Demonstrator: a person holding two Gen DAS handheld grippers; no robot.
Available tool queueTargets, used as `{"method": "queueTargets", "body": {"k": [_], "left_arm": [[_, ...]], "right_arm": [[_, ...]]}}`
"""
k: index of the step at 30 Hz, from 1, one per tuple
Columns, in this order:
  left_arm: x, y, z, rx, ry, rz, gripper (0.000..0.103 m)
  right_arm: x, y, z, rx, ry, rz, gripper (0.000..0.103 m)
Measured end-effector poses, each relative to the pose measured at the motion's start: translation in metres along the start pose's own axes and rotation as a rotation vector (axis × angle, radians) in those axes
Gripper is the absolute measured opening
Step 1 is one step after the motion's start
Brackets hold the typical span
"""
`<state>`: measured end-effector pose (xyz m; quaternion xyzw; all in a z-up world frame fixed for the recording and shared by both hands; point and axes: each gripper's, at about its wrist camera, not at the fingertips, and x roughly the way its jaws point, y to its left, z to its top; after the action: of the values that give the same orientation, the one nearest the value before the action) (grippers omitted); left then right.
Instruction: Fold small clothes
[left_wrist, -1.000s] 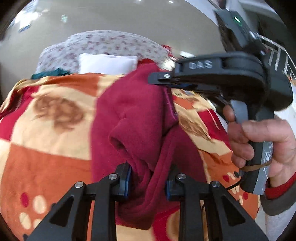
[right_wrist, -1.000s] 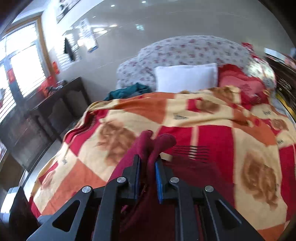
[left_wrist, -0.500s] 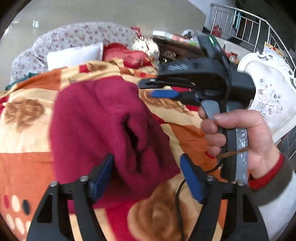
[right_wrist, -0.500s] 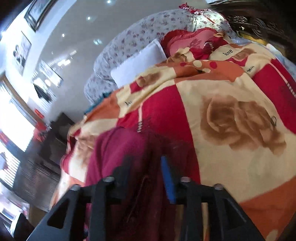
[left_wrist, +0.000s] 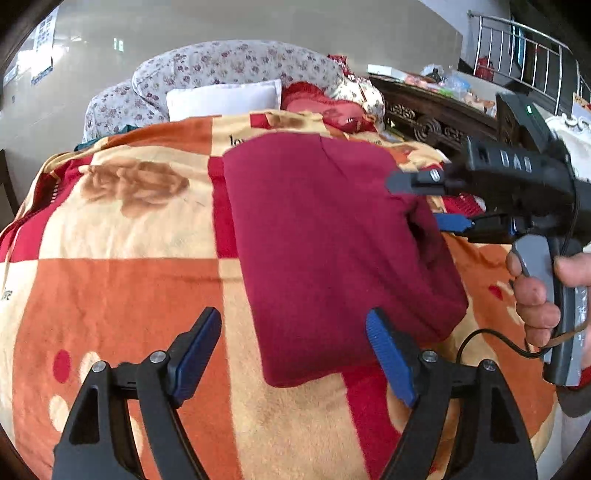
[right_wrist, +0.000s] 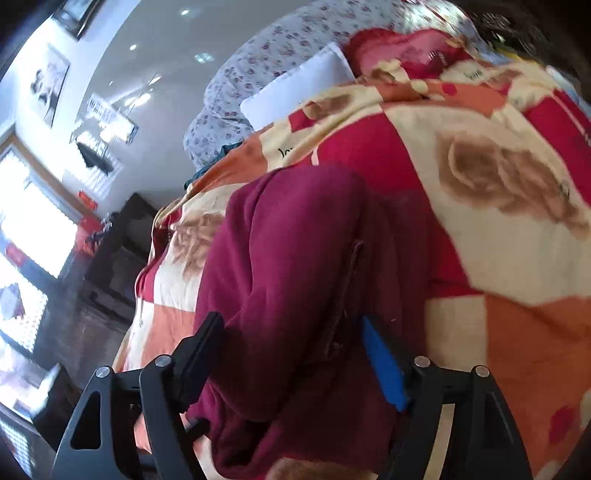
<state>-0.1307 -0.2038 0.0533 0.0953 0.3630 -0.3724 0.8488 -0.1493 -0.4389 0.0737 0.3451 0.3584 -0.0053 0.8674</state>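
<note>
Facing camera: right gripper beside garment.

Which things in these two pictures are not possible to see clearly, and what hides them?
- Right wrist view: the near edge of the maroon garment is hidden behind the right tool and cut by the bottom edge.
- Left wrist view: one finger of the right tool is partly hidden behind the garment's fold.
- Right wrist view: the wall pictures are blurred.
- Left wrist view: items on the dark sideboard are too small.
</note>
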Motion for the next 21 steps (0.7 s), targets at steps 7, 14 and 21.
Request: {"method": "queueTargets", "body": {"k": [7,14,21], "left_arm": [[0.004,0.0,-0.01,-0.003,0.027,-0.001,0.08],[0.004,-0.001,-0.013,-0.016,0.045,0.021,0.08],[-0.029,0.005,0.004,-0.047,-0.039,0.042,0.088]], "right_arm": [[-0.009,-0.003,0.001,0.085,-0.042,0.124,0.095],[0.008,0.025,-0.019,-0.161,-0.001,-0.091,0.035],[-0.042,0.037,-0.016,-0.312,-0.096,-0.189,0.031]]}}
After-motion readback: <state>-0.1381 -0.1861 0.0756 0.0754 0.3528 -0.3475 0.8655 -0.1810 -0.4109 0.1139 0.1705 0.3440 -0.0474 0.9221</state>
